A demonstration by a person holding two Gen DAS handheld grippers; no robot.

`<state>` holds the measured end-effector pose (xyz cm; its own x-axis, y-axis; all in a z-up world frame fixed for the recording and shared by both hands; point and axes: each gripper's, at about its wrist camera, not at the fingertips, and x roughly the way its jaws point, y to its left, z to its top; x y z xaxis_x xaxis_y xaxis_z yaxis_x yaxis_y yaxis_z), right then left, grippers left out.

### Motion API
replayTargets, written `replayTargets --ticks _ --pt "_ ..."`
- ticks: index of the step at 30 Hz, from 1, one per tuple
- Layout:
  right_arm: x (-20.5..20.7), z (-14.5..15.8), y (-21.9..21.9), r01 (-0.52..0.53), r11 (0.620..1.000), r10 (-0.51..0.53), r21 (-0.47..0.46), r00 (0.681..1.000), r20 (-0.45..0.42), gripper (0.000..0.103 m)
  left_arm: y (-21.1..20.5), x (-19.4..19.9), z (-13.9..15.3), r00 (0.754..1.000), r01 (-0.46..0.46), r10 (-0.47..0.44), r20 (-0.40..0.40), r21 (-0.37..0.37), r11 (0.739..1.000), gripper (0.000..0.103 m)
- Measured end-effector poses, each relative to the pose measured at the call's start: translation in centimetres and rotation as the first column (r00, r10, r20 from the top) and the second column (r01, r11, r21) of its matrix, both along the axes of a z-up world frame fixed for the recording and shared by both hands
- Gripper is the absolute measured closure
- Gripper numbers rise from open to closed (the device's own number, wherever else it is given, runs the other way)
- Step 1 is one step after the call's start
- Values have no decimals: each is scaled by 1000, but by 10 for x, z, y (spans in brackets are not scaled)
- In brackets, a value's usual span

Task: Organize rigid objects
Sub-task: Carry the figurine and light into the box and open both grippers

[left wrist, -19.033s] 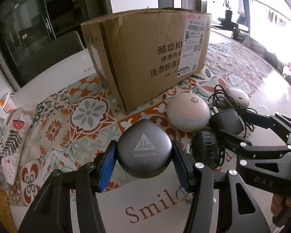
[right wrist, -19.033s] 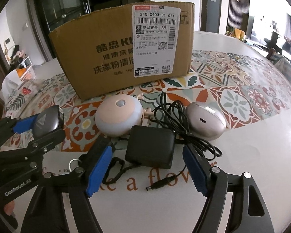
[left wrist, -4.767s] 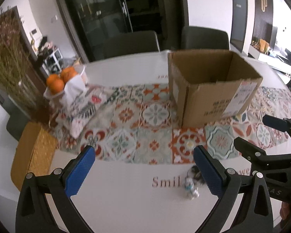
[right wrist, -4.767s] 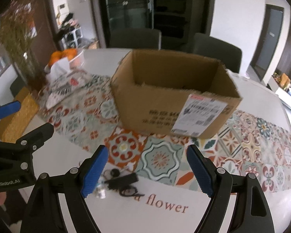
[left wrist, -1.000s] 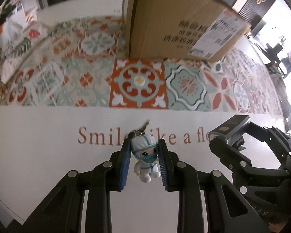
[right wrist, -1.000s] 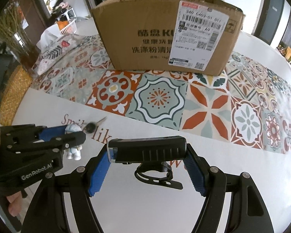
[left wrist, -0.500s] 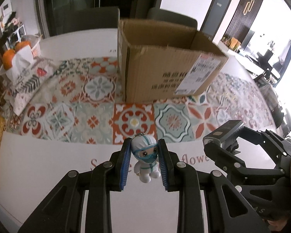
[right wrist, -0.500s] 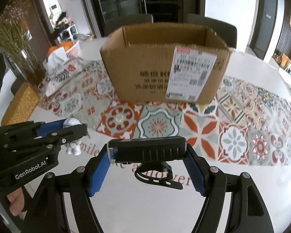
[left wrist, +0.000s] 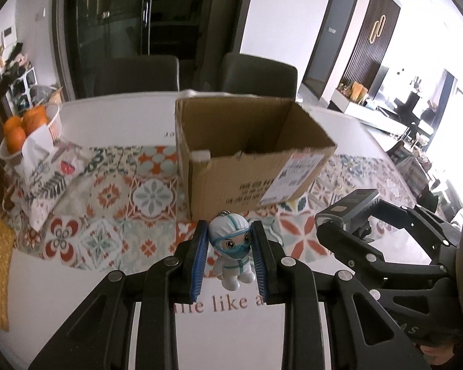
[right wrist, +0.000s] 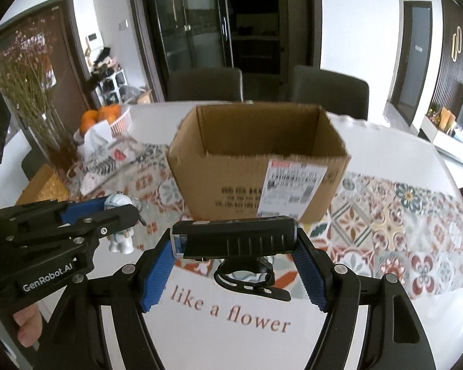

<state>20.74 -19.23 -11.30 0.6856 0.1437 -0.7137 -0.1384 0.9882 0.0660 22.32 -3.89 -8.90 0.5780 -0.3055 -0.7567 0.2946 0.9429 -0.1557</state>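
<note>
The astronaut figurine point(left wrist: 232, 251) hangs low in the frame's centre, pinched at the head by my left gripper point(left wrist: 230, 257). My right gripper point(right wrist: 234, 265) clamps the black bike light point(right wrist: 236, 236) endwise. The open cardboard box point(right wrist: 256, 160) stands mid-frame on the surface point(right wrist: 370, 141); I should carry both above its rim before letting go.

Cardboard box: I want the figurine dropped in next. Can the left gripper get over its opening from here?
Probably yes. The cardboard box stands open-topped just ahead of the left gripper, which holds the figurine aloft; nothing lies between them.
</note>
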Motion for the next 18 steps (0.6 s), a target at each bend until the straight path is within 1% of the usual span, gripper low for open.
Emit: replayTargets --ticks 8,18 --pt "16 26 -9 24 1000 -25 2 997 75 30 -10 21 27 997 20 -21 72 9 1000 75" --pt "47 52 -21 46 999 -45 -5 989 141 30 -26 56 54 990 47 -50 133 22 999 75"
